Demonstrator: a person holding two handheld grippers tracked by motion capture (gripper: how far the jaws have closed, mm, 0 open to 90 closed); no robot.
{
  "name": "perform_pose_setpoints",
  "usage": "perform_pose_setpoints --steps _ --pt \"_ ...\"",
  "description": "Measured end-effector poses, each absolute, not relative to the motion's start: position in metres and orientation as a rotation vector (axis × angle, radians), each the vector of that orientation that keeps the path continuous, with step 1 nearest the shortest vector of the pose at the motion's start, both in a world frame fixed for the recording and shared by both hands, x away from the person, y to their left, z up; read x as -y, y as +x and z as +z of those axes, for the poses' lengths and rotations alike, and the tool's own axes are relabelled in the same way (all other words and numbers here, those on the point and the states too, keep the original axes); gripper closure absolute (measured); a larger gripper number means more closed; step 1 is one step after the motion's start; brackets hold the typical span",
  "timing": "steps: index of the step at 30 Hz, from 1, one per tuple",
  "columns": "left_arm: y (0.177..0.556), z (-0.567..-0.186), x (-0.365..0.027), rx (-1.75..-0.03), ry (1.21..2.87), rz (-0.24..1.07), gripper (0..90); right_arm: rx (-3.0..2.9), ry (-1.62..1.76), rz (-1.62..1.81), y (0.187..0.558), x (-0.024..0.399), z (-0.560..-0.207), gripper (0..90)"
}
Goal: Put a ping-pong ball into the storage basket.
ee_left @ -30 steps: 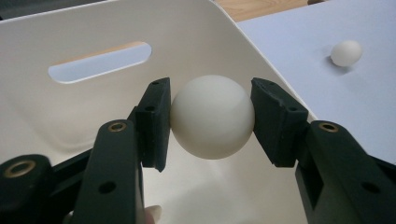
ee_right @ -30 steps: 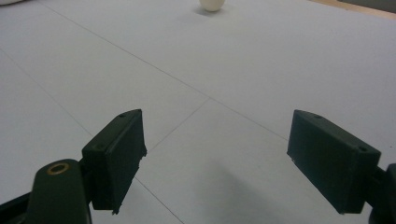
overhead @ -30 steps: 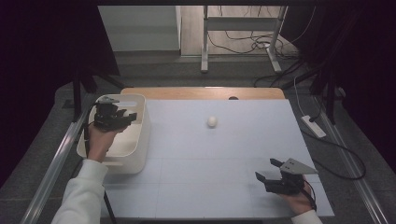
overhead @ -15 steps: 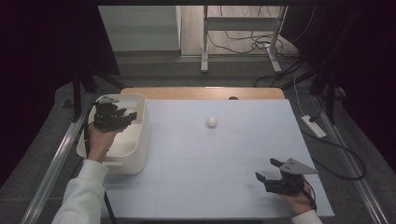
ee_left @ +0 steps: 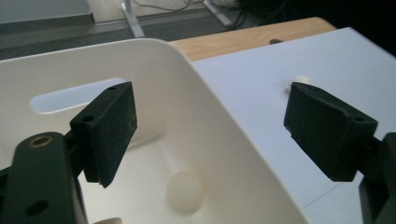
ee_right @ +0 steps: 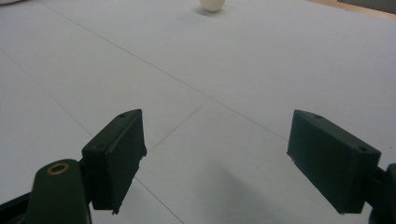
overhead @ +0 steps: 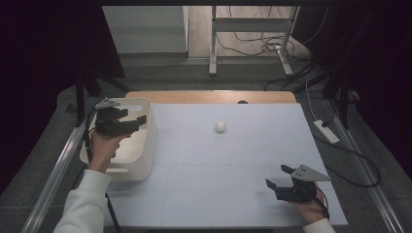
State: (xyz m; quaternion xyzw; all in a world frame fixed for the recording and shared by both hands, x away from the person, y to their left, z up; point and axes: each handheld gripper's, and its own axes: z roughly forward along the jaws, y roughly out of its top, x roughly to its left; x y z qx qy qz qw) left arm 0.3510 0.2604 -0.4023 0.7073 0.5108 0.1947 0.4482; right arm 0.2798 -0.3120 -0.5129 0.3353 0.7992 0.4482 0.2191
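Observation:
My left gripper (overhead: pixel 139 121) hovers over a white plastic bin (overhead: pixel 147 145) at the table's left edge. Its jaws have just been opening and nothing is between them. In the left gripper view (ee_left: pixel 210 126) a cream ball (ee_left: pixel 185 190) lies on the bin floor (ee_left: pixel 154 163) below the jaws. A second cream ball (overhead: pixel 220 126) rests on the white table top, also seen past the right jaw (ee_left: pixel 301 79). My right gripper (overhead: pixel 278 180) stands open and empty low over the table's near right corner, with that ball (ee_right: pixel 212 4) far ahead of it.
The white table top (overhead: pixel 233 165) has a wooden strip (overhead: pixel 209 96) along its far edge. A power strip (overhead: pixel 326 131) and cables lie on the floor to the right. A metal rail (overhead: pixel 53 170) runs along the left side, beside the bin.
The left gripper's jaws have spread apart above the bin. Both hands have barely shifted.

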Motion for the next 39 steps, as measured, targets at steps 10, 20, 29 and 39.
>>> perform_pose_setpoints --steps 10,20,29,39 --pt "0.343 -0.394 -0.249 -1.168 1.719 0.425 17.2 -2.208 0.931 1.237 0.279 0.312 -0.512 18.8" --pt "0.339 -0.39 -0.239 -1.112 1.73 0.411 17.4 -2.206 0.929 1.241 0.279 0.313 -0.512 18.8" --pt "0.336 -0.386 -0.228 -1.059 1.729 0.396 17.8 -2.2 0.934 1.24 0.279 0.313 -0.512 18.8" --pt "0.333 -0.384 -0.218 -1.025 1.732 0.376 17.8 -2.198 0.933 1.245 0.279 0.313 -0.512 18.8"
